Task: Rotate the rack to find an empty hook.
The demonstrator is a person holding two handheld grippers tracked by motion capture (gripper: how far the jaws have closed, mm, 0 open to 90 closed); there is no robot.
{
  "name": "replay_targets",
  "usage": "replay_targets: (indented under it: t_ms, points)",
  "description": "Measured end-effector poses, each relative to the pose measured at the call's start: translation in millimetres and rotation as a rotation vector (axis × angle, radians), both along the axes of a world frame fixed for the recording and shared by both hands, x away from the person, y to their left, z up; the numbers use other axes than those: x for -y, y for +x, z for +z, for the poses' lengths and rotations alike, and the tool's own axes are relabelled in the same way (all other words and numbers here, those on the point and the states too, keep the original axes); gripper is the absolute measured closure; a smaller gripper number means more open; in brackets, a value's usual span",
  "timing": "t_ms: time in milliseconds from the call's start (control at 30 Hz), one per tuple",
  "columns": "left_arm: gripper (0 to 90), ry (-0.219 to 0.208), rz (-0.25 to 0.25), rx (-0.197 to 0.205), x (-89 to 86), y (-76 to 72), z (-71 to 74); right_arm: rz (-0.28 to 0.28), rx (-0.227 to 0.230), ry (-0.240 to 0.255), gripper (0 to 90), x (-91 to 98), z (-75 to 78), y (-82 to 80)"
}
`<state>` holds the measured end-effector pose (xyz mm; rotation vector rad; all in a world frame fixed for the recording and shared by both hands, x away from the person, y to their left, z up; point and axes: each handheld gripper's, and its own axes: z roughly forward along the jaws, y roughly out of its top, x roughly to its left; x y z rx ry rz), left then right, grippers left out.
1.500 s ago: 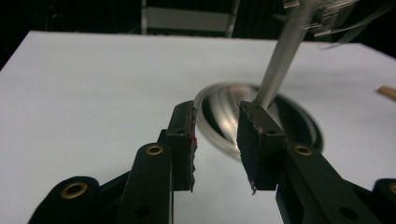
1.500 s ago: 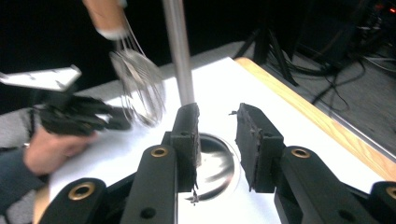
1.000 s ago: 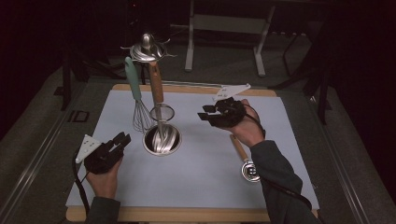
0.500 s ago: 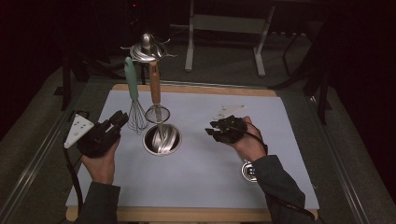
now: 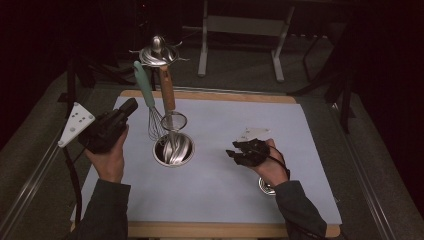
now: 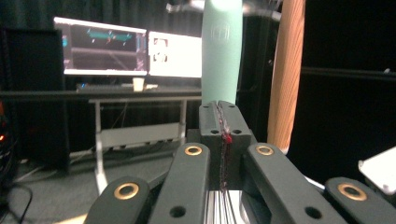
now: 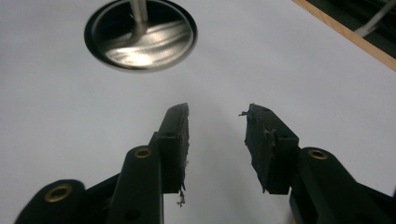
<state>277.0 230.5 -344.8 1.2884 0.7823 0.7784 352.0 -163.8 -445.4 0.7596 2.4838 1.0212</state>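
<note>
A steel utensil stand (image 5: 159, 52) rises from a round metal base (image 5: 173, 150) on the pale mat. From it hang a whisk with a mint green handle (image 5: 145, 92) and a strainer with a wooden handle (image 5: 167, 92). My left gripper (image 5: 130, 106) is raised left of the stand and points at the handles; its jaws have just closed and are shut on nothing. In the left gripper view the shut tips (image 6: 223, 116) sit just short of the mint handle (image 6: 222, 51) and the wooden handle (image 6: 287, 74). My right gripper (image 5: 234, 155) hovers low over the mat, right of the base; its jaws (image 7: 217, 126) have just been opening, with nothing between them. The base (image 7: 140, 35) lies ahead of them.
The pale mat (image 5: 260, 110) covers a wooden board (image 5: 210, 95) on a dark table. A small round metal piece (image 5: 266, 186) lies by my right wrist. Metal frame legs (image 5: 202, 45) stand behind the table. Lit monitors (image 6: 102, 46) glow in the background.
My left hand has lifted its gripper from mat level up toward the hanging handles, and its jaws have closed. My right hand has sunk toward the mat and come nearer.
</note>
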Motion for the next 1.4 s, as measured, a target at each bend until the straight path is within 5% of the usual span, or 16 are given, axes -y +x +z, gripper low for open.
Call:
replay_targets:
  t_ms: [133, 467, 800, 1400]
  points:
    - [90.0, -0.048, -0.019, 0.058, 0.4, 2.1, 11.4, -0.026, 0.003, 0.013, 57.8, 10.9, -5.0, -6.2]
    - [90.0, -0.076, -0.043, 0.12, 6.8, 9.0, 42.3, -0.078, -0.025, 0.061, 55.8, 37.5, -12.6, -12.7]
    - [90.0, -0.043, -0.025, 0.126, 13.3, 20.2, 57.5, -0.1, -0.043, 0.11, 55.5, 46.4, -21.6, -16.5]
    - [90.0, -0.041, 0.046, 0.076, -0.5, 36.9, 61.4, -0.101, -0.052, 0.109, 55.5, 47.8, -25.1, -17.4]
